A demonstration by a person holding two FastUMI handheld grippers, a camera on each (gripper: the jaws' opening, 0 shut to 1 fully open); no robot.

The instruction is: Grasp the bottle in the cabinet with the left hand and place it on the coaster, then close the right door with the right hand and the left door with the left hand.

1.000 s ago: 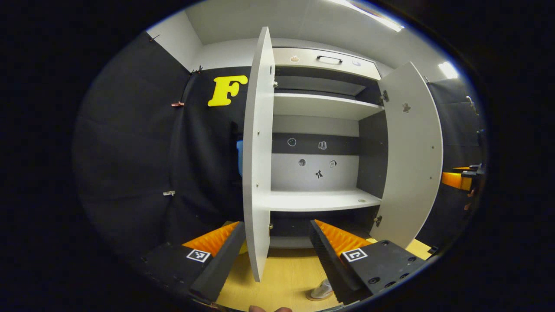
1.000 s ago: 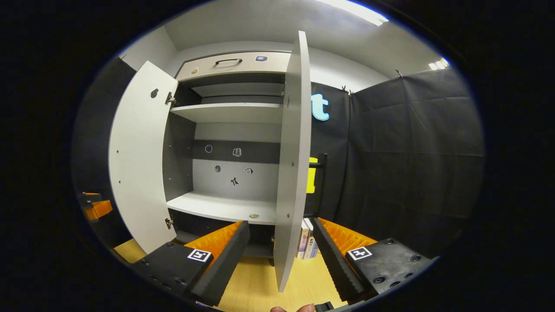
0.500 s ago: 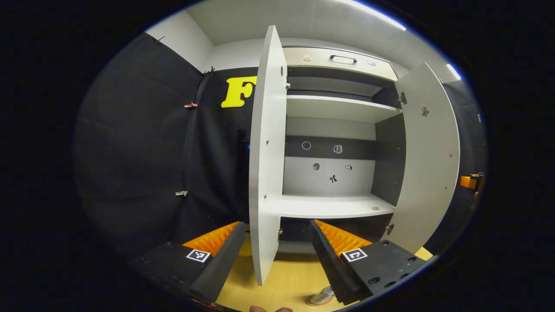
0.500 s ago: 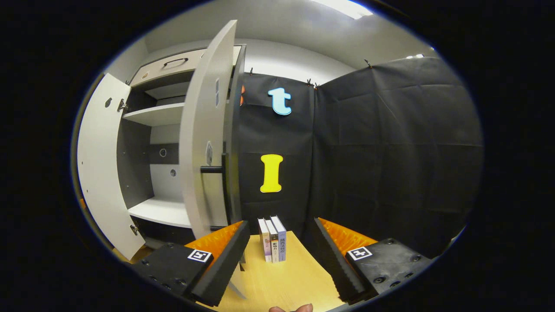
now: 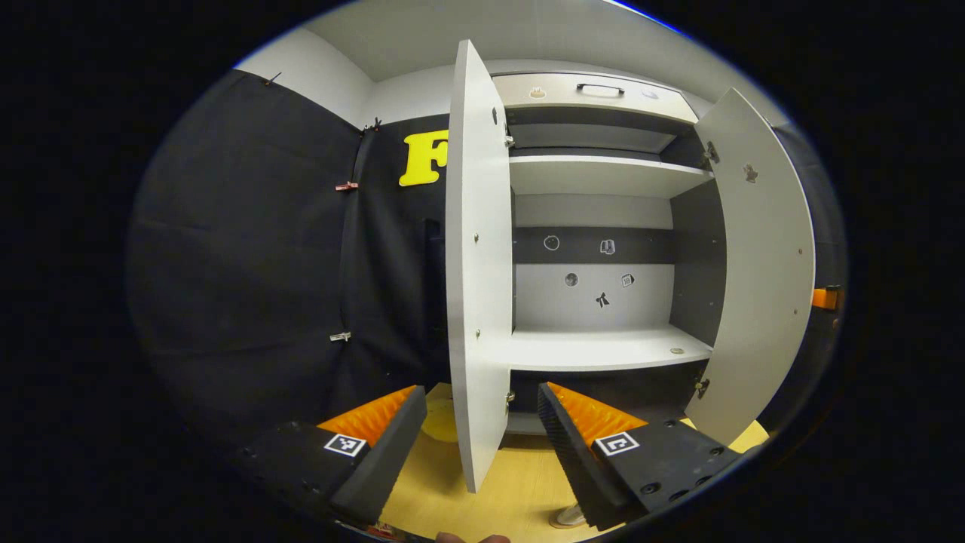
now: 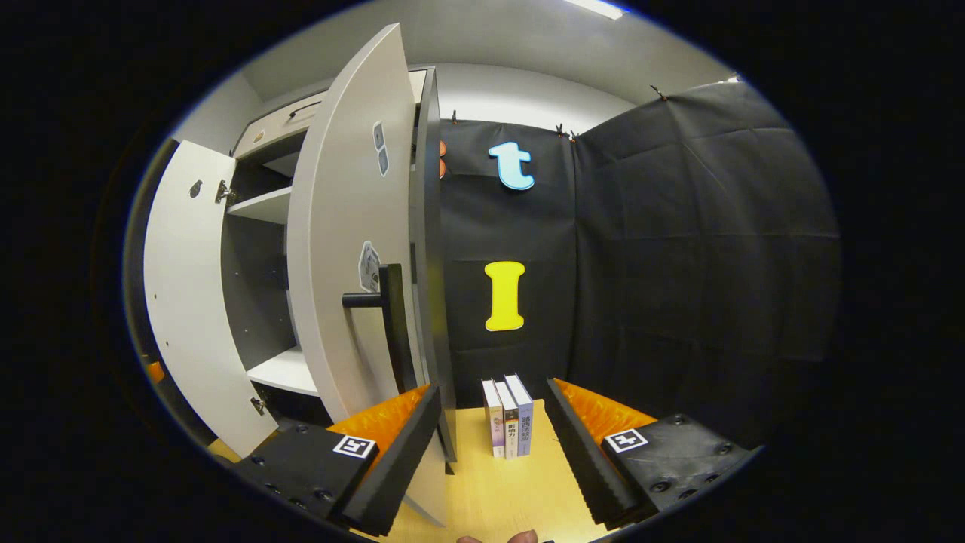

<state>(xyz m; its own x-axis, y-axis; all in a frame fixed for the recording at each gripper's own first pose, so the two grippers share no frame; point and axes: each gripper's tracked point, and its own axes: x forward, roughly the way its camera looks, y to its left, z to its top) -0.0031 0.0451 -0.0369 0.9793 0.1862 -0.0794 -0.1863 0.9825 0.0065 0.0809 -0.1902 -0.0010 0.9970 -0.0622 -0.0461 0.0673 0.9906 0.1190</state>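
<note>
Right gripper view: the right gripper (image 6: 486, 445) has swung from the right door's (image 6: 347, 226) inner edge to its outer face beside the handle (image 6: 392, 324) (ready to push). Both grippers' fingers stay spread, empty. Left gripper (image 5: 479, 445) straddles the left door (image 5: 479, 286); the bottle (image 5: 569, 516) appears to be on the desk (image 5: 520, 498).

Ahead of my right gripper (image 6: 488, 460) the wooden table (image 6: 528, 494) carries three upright books (image 6: 508, 416), while past my left gripper (image 5: 475, 445) the cabinet (image 5: 595, 226) stands on it.
</note>
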